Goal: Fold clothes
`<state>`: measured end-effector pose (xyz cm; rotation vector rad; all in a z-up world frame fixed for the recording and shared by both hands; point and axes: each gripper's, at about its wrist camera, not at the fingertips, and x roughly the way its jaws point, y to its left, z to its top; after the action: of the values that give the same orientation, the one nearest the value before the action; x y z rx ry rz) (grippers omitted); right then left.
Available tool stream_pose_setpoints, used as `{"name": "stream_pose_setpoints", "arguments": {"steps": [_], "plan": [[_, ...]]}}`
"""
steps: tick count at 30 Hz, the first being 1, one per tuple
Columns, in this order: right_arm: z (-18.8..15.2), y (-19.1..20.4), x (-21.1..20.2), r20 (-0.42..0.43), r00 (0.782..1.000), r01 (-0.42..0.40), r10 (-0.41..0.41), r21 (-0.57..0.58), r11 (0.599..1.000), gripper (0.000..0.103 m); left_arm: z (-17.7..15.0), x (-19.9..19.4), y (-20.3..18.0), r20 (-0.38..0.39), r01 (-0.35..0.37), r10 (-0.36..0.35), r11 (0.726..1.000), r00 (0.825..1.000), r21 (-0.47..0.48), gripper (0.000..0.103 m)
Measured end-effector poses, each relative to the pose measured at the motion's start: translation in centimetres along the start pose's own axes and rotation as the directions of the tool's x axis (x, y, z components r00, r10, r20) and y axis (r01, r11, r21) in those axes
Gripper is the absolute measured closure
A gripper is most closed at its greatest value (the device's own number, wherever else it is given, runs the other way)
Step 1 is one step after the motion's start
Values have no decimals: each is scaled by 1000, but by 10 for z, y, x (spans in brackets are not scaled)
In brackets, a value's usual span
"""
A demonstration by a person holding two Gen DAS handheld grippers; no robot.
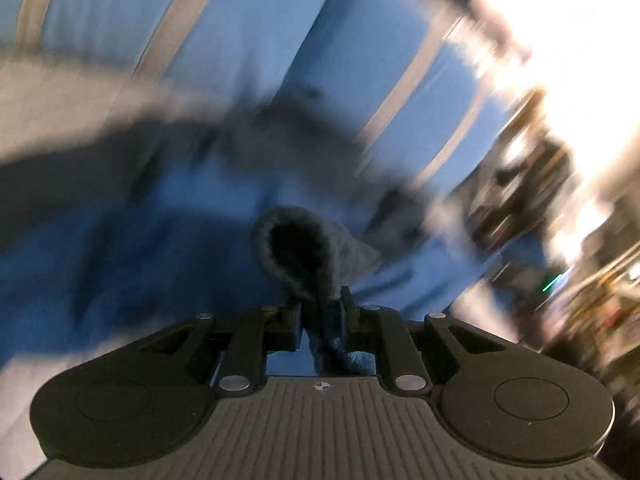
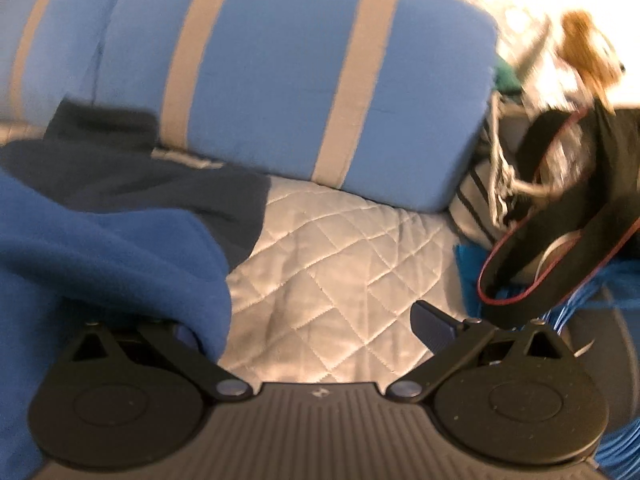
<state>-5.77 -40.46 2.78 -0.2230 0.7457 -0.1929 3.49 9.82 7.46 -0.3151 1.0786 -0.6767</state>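
In the left wrist view my left gripper (image 1: 320, 308) is shut on a fold of a blue fleece garment (image 1: 296, 248); the cloth loops up above the fingers and a strip hangs between them. The rest of the view is motion-blurred. In the right wrist view my right gripper (image 2: 308, 320) is open over the quilt; the blue fleece garment (image 2: 100, 256) drapes over its left finger, hiding the tip, and its right finger (image 2: 434, 326) is bare. A dark navy garment (image 2: 132, 172) lies behind the fleece.
A grey quilted bedspread (image 2: 332, 264) covers the bed. Blue pillows with grey stripes (image 2: 280, 80) stand at the back. A black bag with red piping (image 2: 560, 208) and striped cloth sit at the right edge, with cluttered shelves beyond.
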Motion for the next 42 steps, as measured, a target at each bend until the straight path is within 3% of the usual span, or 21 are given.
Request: {"name": "stream_pose_setpoints", "arguments": {"steps": [4,9,13,18,21,25,30,35,37,42], "plan": [[-3,18,1,-11,1000,6,-8,-114,993,0,-19,44,18,-139,-84,76,995,987,-54,84],[-5,28,-2,-7,1000,22,-24,-204,979,0,-22,56,28,-178,-108,88,988,980,-106,80],[-6,29,-7,-8,1000,0,-2,-217,976,0,-20,47,26,-176,-131,111,985,978,-112,59],[-10,20,-16,-38,997,-79,73,-198,977,0,-18,15,36,-96,-73,58,984,994,-162,40],[-14,14,-24,-58,991,-132,124,-191,973,0,-15,2,49,-7,-16,15,972,1000,-233,38],[-21,8,-30,-92,973,-224,213,-143,964,0,-16,9,74,61,30,-9,932,998,-361,38],[-31,2,-29,-109,942,-325,318,-48,945,0,-21,31,92,114,69,-18,886,993,-459,38],[-37,-8,-16,-111,896,-414,430,137,900,6,-21,40,99,179,93,-3,863,984,-497,41],[-39,-12,-7,-104,872,-448,478,219,867,13,-20,38,102,209,99,12,852,978,-514,48],[-40,-7,8,-101,847,-479,521,278,833,29,-14,27,112,230,57,79,846,970,-531,86]]}}
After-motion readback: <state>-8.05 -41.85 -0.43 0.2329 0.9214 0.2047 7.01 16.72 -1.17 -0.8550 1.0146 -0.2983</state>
